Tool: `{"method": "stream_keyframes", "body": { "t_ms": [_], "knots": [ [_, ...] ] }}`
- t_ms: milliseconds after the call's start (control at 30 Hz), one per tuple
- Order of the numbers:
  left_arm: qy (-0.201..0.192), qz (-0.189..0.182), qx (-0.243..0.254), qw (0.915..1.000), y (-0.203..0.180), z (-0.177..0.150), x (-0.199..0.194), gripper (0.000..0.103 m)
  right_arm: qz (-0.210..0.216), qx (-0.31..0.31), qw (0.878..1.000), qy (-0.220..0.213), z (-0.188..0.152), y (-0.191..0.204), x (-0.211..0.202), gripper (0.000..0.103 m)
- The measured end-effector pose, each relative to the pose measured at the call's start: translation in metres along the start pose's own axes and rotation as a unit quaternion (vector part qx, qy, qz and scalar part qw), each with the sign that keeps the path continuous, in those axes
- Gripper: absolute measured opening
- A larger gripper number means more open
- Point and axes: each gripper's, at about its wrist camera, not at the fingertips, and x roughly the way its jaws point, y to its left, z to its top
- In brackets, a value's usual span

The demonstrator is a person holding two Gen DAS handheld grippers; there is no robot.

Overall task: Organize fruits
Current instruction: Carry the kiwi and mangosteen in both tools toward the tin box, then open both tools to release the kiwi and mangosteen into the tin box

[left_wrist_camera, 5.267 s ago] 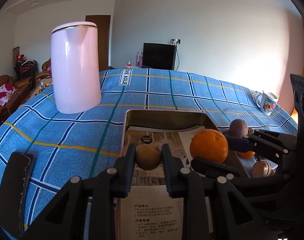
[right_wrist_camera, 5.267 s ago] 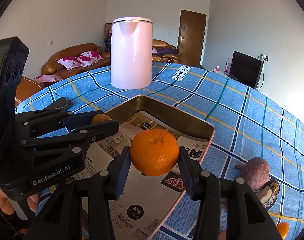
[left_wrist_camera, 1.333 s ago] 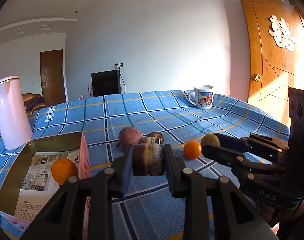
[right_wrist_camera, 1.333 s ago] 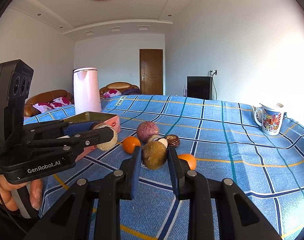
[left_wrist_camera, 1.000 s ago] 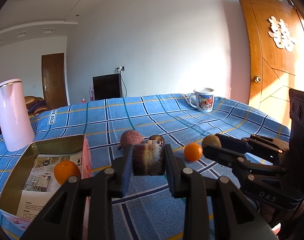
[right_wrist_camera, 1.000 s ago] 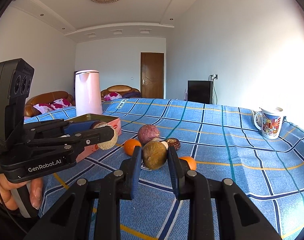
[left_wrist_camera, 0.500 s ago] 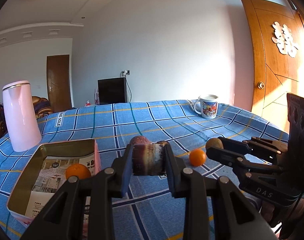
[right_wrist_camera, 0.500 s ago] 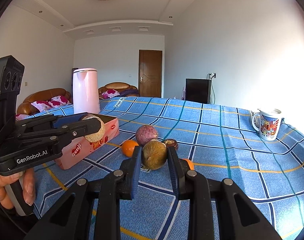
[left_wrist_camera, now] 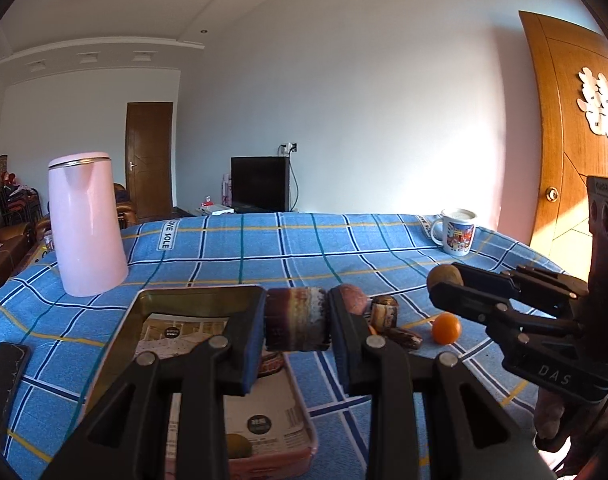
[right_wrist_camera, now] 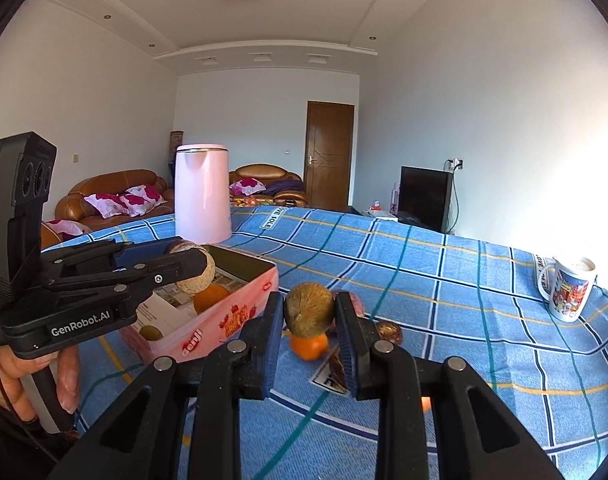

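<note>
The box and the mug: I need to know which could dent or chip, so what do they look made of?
The box looks like thin metal: a dull gold inside wall, a rolled rim, and glossy pink printed sides. Sheets of printed paper line it. The mug looks like glazed ceramic: thick white walls, a shiny surface and a colourful picture. Neither is certain from looks alone.

White walls (right_wrist_camera: 104, 92) are going all around the room, and a white ceiling (right_wrist_camera: 264, 28) with a round pattern in the middle is sitting on top. A dark brown door (right_wrist_camera: 330, 156) is standing shut at the far end. A brown sofa (right_wrist_camera: 112, 196) with pink flowery pillows is sitting by the wall. A black TV (right_wrist_camera: 424, 196) is resting near a plug. Warm sun is shining on a big orange wooden door (left_wrist_camera: 572, 128).
</note>
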Motion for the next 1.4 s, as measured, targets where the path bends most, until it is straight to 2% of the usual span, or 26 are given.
{"method": "stream_keyframes", "body": {
  "t_ms": [267, 400, 667, 900, 933, 967, 1033, 1133, 1300, 1400],
  "knots": [
    [0.026, 0.058, -0.043, 0.9971, 0.06, 0.005, 0.006, 0.031, 0.056, -0.034, 0.998, 0.02, 0.026, 0.045, 0.042, 0.028],
    [0.044, 0.074, -0.057, 0.9947, 0.08, 0.001, 0.012, 0.031, 0.085, -0.042, 0.994, 0.053, 0.025, 0.066, 0.065, 0.028],
    [0.085, 0.074, -0.056, 0.9921, 0.09, -0.009, 0.027, 0.031, 0.114, -0.045, 0.983, 0.137, 0.015, 0.093, 0.11, 0.028],
    [0.093, 0.087, -0.058, 0.9901, 0.097, -0.012, 0.031, 0.033, 0.126, -0.043, 0.971, 0.197, 0.01, 0.1, 0.134, 0.028],
    [0.092, 0.088, -0.06, 0.9901, 0.097, -0.011, 0.03, 0.034, 0.127, -0.045, 0.971, 0.197, 0.01, 0.102, 0.132, 0.031],
    [0.091, 0.087, -0.06, 0.9902, 0.097, -0.01, 0.029, 0.036, 0.124, -0.046, 0.972, 0.195, 0.011, 0.1, 0.13, 0.035],
    [0.083, 0.088, -0.059, 0.9909, 0.094, -0.007, 0.025, 0.047, 0.125, -0.044, 0.974, 0.186, 0.011, 0.1, 0.123, 0.047],
    [0.065, 0.087, -0.057, 0.9925, 0.086, 0.001, 0.015, 0.06, 0.113, -0.048, 0.979, 0.164, 0.012, 0.093, 0.105, 0.049],
    [0.051, 0.055, -0.035, 0.9966, 0.053, 0.011, 0.011, 0.061, 0.068, -0.025, 0.989, 0.13, 0.007, 0.048, 0.062, 0.049],
    [0.053, 0.026, -0.022, 0.998, 0.026, 0.013, 0.017, 0.068, 0.016, 0.001, 0.992, 0.128, 0.001, 0.008, 0.041, 0.051]
  ]
}}
